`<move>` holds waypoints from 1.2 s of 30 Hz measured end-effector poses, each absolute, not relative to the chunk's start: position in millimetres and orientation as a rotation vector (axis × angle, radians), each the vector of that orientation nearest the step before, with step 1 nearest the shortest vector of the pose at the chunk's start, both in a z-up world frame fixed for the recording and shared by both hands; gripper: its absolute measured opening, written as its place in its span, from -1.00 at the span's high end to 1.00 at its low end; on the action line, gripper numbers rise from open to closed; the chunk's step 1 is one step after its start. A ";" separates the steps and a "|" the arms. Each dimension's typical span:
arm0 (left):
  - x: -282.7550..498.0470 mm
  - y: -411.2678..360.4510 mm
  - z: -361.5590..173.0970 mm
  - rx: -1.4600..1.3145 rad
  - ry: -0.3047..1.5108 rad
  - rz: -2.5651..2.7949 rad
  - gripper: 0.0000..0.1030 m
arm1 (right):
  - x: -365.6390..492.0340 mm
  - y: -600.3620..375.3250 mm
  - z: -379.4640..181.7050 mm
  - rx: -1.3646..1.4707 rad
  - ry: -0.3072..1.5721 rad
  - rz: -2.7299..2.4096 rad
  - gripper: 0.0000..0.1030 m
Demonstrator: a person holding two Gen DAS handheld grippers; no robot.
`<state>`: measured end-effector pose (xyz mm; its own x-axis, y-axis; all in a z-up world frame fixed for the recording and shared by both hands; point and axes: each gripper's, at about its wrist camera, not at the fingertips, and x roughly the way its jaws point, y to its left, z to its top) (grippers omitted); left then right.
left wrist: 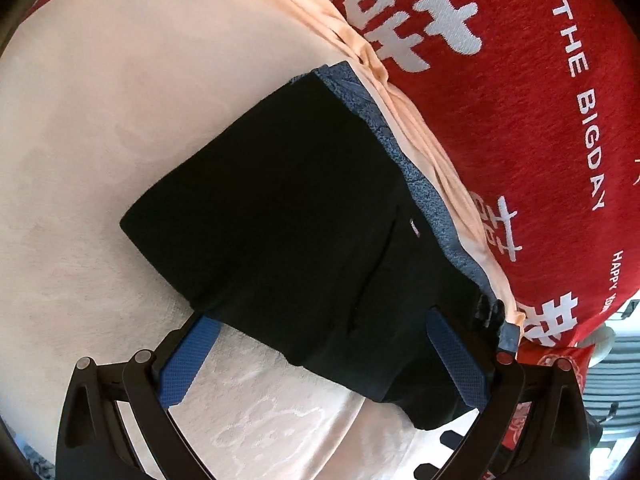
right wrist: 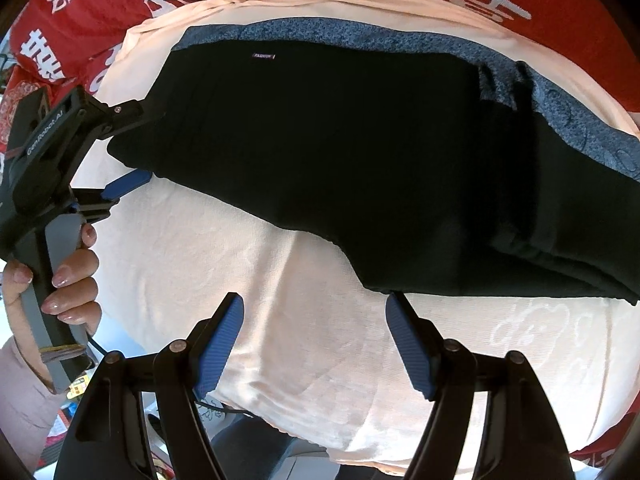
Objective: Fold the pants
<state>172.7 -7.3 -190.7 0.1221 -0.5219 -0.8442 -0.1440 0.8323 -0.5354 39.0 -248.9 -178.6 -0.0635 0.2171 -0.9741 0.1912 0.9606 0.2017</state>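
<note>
Pants (left wrist: 280, 208) folded on peach cloth (left wrist: 100, 120); both grippers' jaws spread.

In the right wrist view, bare peach sheet (right wrist: 304, 280) is lying open between the spread right gripper (right wrist: 314, 320) and the black pants (right wrist: 340, 152) at twelve o'clock. At nine o'clock the left gripper (right wrist: 132, 148) and the hand (right wrist: 68, 280) holding it are blocking that side.

In the left wrist view, open sheet is stretching from nine to eleven o'clock, while the red blanket (left wrist: 520, 100) is bordering the pants at two o'clock.
</note>
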 end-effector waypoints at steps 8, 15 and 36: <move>179.1 -0.2 -187.5 -0.748 1.391 -0.337 -1.00 | 40.6 -247.2 -176.8 0.318 1.639 0.022 -0.49; 190.2 -2.6 -201.5 -0.784 1.380 -0.328 -1.00 | 40.4 -253.7 -170.4 0.320 1.619 0.020 -0.49; 150.4 -119.7 -148.4 0.384 1.067 -0.250 0.34 | 215.8 -253.2 -96.6 0.333 1.534 0.291 -0.57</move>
<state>150.4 -119.7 -148.4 0.4643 -0.0146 -0.8856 0.3799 0.9065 0.1842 215.8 -253.2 -96.6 0.0186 0.3876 -0.9216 0.0238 0.9214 0.3879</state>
